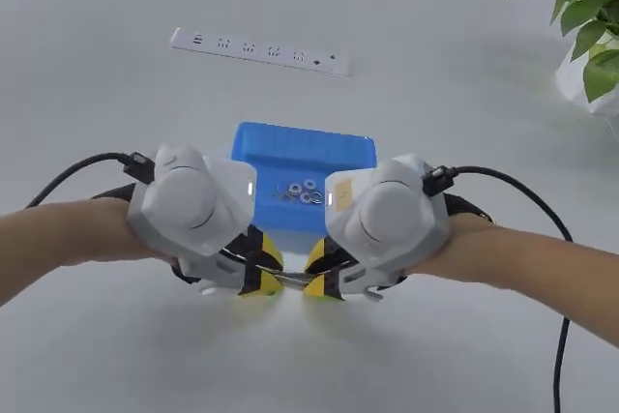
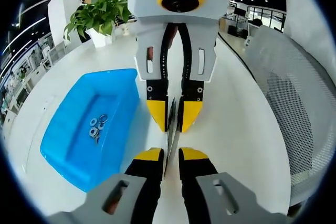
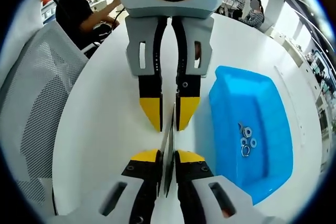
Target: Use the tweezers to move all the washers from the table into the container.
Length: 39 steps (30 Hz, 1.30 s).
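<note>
Beside blue plastic container (image 1: 290, 145), left gripper (image 2: 170, 157) and right gripper (image 3: 168, 156) both pinch thin metal tweezers (image 2: 169, 142); uneven release could drop them.

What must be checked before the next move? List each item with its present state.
1. Left gripper clamps the tweezers: ok, its jaws are closed on the thin blade.
2. Right gripper clamps the same tweezers: ok, so both grippers hold one tool.
3. Washers lie inside the blue container: ok, a small cluster on its floor.
4. No washers left on the table: cannot tell, the grippers hide the patch beneath them.
5. Tweezer tips free of a washer: cannot tell, the tips are hidden between the jaws.
</note>
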### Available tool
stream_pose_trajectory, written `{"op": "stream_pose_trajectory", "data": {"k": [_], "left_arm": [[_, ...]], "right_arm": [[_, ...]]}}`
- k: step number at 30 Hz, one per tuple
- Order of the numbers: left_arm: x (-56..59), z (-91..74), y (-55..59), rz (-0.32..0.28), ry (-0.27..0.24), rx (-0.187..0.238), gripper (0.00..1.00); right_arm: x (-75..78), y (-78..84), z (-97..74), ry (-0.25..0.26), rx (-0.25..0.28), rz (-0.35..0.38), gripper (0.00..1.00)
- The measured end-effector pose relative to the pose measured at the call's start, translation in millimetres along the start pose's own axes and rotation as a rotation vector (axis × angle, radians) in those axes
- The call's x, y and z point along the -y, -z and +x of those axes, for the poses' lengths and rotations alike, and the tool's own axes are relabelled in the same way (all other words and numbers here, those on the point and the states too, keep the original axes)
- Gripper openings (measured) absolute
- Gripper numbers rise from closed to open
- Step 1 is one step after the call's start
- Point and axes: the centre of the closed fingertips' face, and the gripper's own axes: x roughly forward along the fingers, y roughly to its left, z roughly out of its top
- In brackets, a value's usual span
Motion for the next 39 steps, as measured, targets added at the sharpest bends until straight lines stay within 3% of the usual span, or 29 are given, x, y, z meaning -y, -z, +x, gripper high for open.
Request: {"op": "stream_pose_trajectory", "data": {"k": [2,5,8,10,12,15,19,22,24,26,28,30,32,36,37,39], "left_arm": [[1.7,-4.9,3.0,0.009,-0.014,-0.017,0.19],[6.6,-18.4,1.9,-0.016,-0.024,0.001,0.22],[5.2,-35.7,1.0,-0.042,-0.079,0.030,0.29],[1.3,-48.3,3.0,-0.076,-0.135,0.057,0.34],[1.8,-62.2,-0.4,-0.113,-0.181,0.113,0.42],[6.9,-88.5,-19.6,-0.176,-0.246,0.255,0.60],[9.6,-118.9,-32.8,-0.203,-0.339,0.336,0.82],[13.6,-137.1,-40.4,-0.224,-0.381,0.370,0.91],[15.6,-147.3,-44.6,-0.247,-0.407,0.380,1.00],[22.5,-156.7,-52.6,-0.237,-0.408,0.397,1.00],[27.4,-162.4,-59.2,-0.210,-0.414,0.385,1.00],[26.4,-166.1,-57.6,-0.170,-0.442,0.333,1.00],[25.7,-167.9,-59.6,-0.178,-0.446,0.331,1.00],[22.6,-170.4,-58.8,-0.181,-0.463,0.303,1.00],[22.6,-170.6,-58.7,-0.178,-0.466,0.292,1.00],[21.5,-172.7,-61.0,-0.176,-0.478,0.293,1.00]], "right_arm": [[-2.0,0.2,-0.2,-0.006,-0.002,0.012,0.15],[3.4,1.8,-7.1,0.050,0.031,0.080,0.20],[8.8,2.2,-26.1,0.120,0.086,0.095,0.21],[10.4,6.1,-45.7,0.188,0.110,0.060,0.23],[10.6,6.3,-60.8,0.240,0.146,0.049,0.26],[10.2,6.8,-94.4,0.345,0.229,0.057,0.31],[-0.4,-0.6,-126.8,0.362,0.378,0.155,0.48],[-7.2,-0.6,-146.8,0.378,0.421,0.162,0.58],[-8.3,-1.3,-158.4,0.399,0.454,0.179,0.65],[-4.8,-0.1,-167.5,0.430,0.480,0.223,0.74],[-0.7,7.6,-171.9,0.476,0.445,0.210,0.86],[-3.1,8.1,-175.1,0.470,0.454,0.203,0.86],[-7.1,6.1,-175.2,0.448,0.477,0.224,0.87],[-9.5,2.5,-179.6,0.455,0.497,0.221,0.92],[-7.0,-0.9,-185.8,0.472,0.536,0.235,0.93],[-9.0,-2.5,-189.8,0.456,0.561,0.254,0.95]]}}
